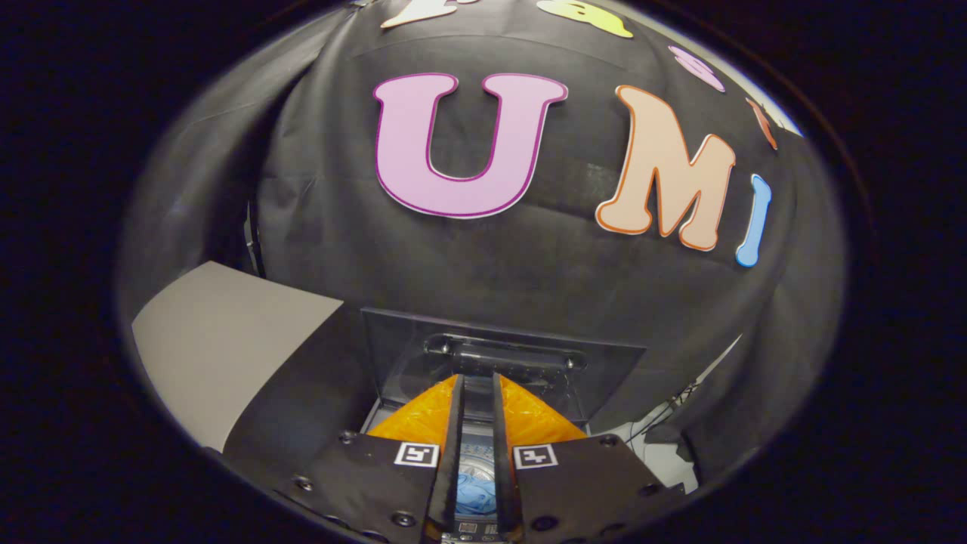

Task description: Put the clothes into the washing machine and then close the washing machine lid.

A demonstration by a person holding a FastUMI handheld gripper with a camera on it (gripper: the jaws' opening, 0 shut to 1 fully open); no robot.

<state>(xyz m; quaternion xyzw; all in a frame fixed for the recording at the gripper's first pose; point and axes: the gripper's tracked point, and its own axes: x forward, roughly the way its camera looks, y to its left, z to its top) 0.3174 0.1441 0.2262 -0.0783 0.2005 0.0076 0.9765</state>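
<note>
Blue clothes lie in the washing machine drum below the nearly closed, empty jaws; the lid stands open at 12 o'clock, so closing it comes next.

a cloth-walled recording booth with a top-loading washing machine, lid up

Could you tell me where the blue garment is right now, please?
In the gripper view, the blue garment lies down inside the washing machine drum, seen through the narrow gap between the fingers, below the raised lid.
</note>
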